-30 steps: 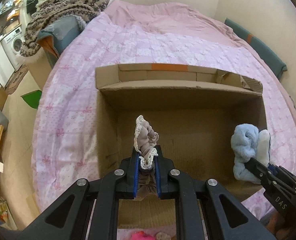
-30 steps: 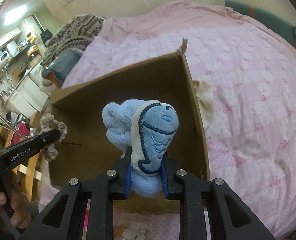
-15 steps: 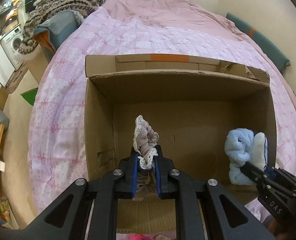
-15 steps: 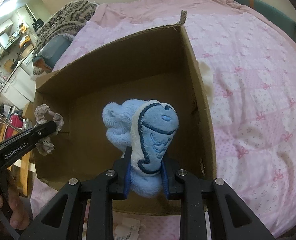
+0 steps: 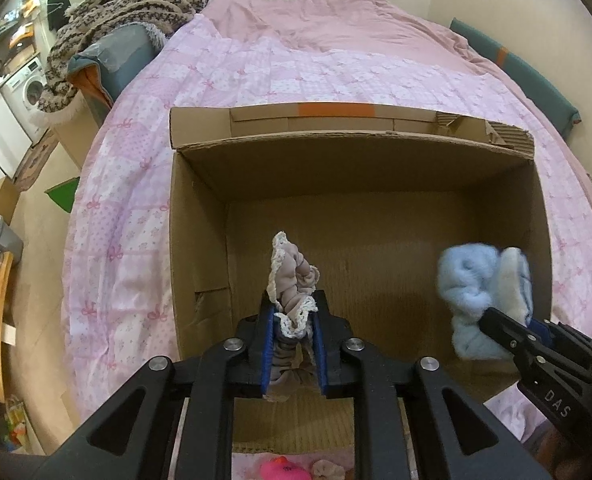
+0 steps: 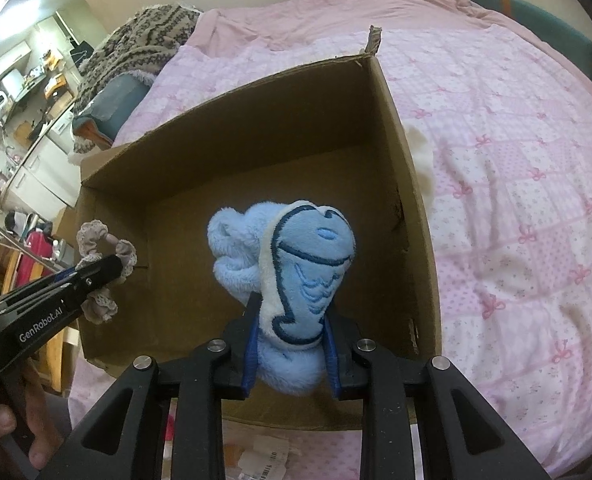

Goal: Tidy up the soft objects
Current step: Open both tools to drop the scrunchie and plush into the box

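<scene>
An open cardboard box (image 5: 199,216) (image 6: 412,184) stands on the pink quilted bed. My left gripper (image 5: 291,308) is shut on a beige lace-trimmed scrunchie (image 5: 291,280), held over the box's near left part; it also shows in the right wrist view (image 6: 103,272). My right gripper (image 6: 291,312) is shut on a light blue plush toy (image 6: 296,268) with dark blue stitching, held over the box's near right part; the toy also shows in the left wrist view (image 5: 480,284). The box floor under both looks bare.
A pink plush (image 5: 283,470) and another small soft item (image 5: 328,470) lie on the bed in front of the box. A cream cloth (image 6: 420,160) lies beside the box's right wall. A patterned blanket pile (image 5: 127,12) sits at the bed's far left.
Both grippers have moved forward and down over the box with their objects still held. The box now fills more of both views.
</scene>
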Demonstrator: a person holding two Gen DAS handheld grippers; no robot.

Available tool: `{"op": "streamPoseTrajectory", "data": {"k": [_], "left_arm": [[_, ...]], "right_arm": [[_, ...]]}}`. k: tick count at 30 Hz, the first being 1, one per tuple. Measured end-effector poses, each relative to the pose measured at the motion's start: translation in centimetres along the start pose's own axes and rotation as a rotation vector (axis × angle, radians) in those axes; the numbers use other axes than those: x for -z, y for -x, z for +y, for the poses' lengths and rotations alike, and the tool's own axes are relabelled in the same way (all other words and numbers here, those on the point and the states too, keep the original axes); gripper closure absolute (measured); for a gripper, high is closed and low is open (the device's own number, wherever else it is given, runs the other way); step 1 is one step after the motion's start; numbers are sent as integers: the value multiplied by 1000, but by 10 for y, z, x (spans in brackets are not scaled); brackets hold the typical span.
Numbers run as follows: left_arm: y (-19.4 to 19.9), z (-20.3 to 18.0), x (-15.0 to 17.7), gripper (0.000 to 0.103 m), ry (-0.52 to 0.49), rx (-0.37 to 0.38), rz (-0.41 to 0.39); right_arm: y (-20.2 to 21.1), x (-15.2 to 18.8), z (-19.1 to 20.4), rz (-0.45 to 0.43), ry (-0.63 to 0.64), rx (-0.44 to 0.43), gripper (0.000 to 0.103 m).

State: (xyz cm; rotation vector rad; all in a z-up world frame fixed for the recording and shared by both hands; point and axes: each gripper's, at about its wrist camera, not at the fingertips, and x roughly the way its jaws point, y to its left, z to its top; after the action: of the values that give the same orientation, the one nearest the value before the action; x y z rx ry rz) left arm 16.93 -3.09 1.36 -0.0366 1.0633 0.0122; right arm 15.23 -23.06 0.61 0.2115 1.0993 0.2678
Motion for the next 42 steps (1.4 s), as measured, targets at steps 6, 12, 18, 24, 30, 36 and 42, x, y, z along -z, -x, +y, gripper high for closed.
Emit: {"op": "streamPoseTrajectory", "data": {"k": [6, 12, 18, 24, 30, 36, 42], "left_arm": [[15, -2, 1, 50, -25, -8, -46], [30, -1, -1, 37, -32, -26, -83], [39, 6, 0, 37, -2, -24, -87], [50, 11, 6, 37, 1, -19, -93], [71, 22, 14, 37, 14, 0, -103], [99, 35, 26, 37, 22, 20, -133], [111, 53, 45, 36, 70, 40, -113]], "right_arm": [[1, 0, -1, 1, -10, -16, 75], [8, -2, -1, -23, -17, -33, 49], [28, -3, 0, -108, -15, -42, 22], [40, 0, 3, -131, -2, -40, 21], [60, 4, 6, -133, 3, -65, 21], [90, 13, 21, -132, 34, -92, 21], [105, 32, 33, -110, 74, -110, 21]]}}
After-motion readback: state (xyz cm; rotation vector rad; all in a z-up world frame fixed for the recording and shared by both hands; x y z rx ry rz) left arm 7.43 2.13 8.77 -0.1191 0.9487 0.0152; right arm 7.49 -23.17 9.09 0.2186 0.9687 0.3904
